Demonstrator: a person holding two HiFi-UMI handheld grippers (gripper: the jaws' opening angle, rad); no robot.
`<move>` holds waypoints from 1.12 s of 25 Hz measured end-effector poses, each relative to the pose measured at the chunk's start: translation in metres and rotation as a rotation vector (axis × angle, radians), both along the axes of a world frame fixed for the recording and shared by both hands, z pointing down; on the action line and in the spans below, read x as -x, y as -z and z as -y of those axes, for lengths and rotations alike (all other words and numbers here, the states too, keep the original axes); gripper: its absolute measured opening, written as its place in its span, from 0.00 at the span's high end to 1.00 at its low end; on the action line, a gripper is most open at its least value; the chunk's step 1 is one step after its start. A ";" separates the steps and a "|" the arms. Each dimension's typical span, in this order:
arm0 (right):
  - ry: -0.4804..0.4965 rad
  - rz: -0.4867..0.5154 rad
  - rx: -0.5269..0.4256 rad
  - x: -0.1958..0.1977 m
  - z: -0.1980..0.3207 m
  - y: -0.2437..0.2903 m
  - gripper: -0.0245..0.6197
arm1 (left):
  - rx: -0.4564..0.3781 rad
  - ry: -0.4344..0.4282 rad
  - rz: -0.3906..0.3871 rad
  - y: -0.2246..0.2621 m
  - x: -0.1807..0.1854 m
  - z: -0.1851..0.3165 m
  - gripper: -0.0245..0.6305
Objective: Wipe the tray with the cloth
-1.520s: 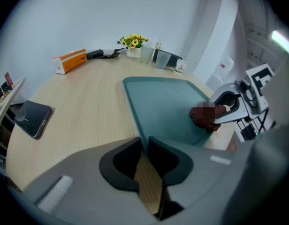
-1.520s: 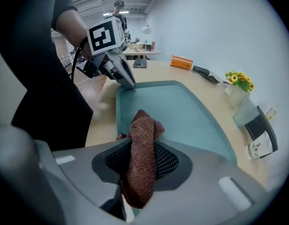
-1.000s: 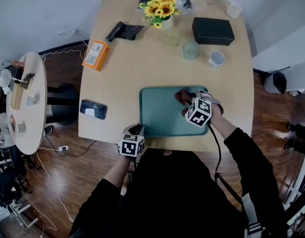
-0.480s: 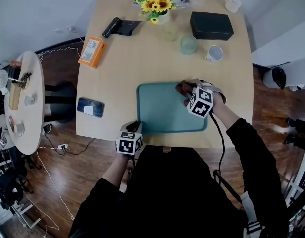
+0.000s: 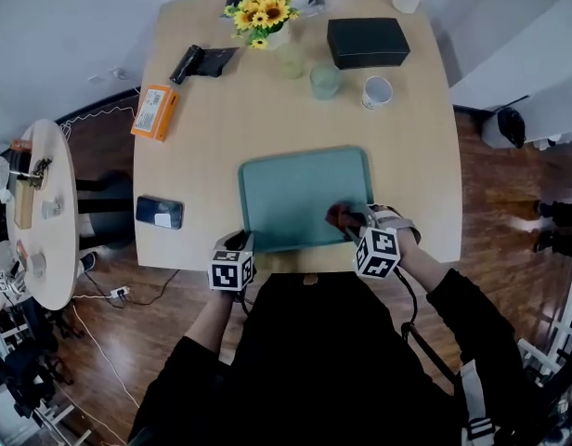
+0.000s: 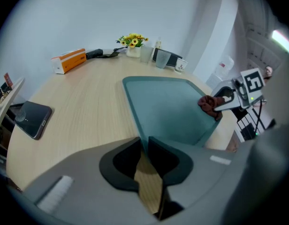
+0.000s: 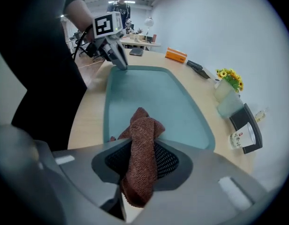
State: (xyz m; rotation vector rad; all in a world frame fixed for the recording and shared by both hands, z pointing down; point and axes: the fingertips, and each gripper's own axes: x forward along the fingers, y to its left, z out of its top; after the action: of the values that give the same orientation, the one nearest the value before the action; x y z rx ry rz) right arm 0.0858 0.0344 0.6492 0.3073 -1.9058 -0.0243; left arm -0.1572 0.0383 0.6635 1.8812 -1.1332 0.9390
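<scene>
A teal tray (image 5: 295,189) lies at the table's near edge. My left gripper (image 5: 245,243) is at the tray's near left corner; in the left gripper view its jaws (image 6: 143,146) are shut on the rim of the tray (image 6: 168,107). My right gripper (image 5: 349,221) is shut on a reddish-brown cloth (image 5: 339,216) and holds it down on the tray's near right part. In the right gripper view the cloth (image 7: 143,146) hangs out between the jaws over the tray (image 7: 149,95). The left gripper view shows the cloth (image 6: 209,105) bunched under the right gripper (image 6: 220,103).
At the table's far side stand a sunflower vase (image 5: 260,12), a black box (image 5: 367,42), a glass (image 5: 325,80) and a paper cup (image 5: 377,91). An orange box (image 5: 153,111) and a phone (image 5: 160,212) lie to the left. A round side table (image 5: 35,212) stands further left.
My right gripper has dragged the cloth from the tray's far right corner back to its near right part. The left gripper has kept its hold at the near left corner.
</scene>
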 end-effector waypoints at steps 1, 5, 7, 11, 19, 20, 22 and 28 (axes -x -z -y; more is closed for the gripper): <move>0.005 0.004 0.007 -0.001 -0.010 0.000 0.79 | 0.000 0.001 0.001 0.000 0.000 0.000 0.91; 0.029 0.023 0.027 -0.001 -0.035 0.000 0.79 | 0.000 -0.009 0.011 0.001 -0.003 -0.002 0.91; 0.039 0.025 0.038 -0.001 -0.036 -0.001 0.79 | 0.001 -0.017 0.014 0.001 -0.003 -0.002 0.91; 0.046 0.017 0.047 -0.003 -0.026 -0.001 0.79 | 0.001 -0.021 0.016 0.001 -0.004 -0.002 0.91; 0.034 -0.020 0.005 -0.013 0.035 -0.002 0.79 | -0.007 -0.028 0.014 0.003 -0.006 0.000 0.91; 0.034 -0.029 -0.006 -0.016 0.046 -0.003 0.79 | -0.006 -0.026 0.014 0.002 -0.005 0.000 0.91; 0.032 -0.048 -0.029 -0.020 0.068 -0.003 0.79 | -0.004 -0.022 0.015 0.002 -0.005 -0.001 0.91; 0.026 -0.104 -0.097 -0.030 0.130 -0.002 0.79 | -0.003 -0.018 0.016 0.003 -0.006 0.000 0.91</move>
State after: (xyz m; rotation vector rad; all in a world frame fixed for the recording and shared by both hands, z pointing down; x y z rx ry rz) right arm 0.1158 -0.0957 0.6515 0.3401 -1.8081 -0.1475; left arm -0.1515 0.0383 0.6605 1.8924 -1.1297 0.9649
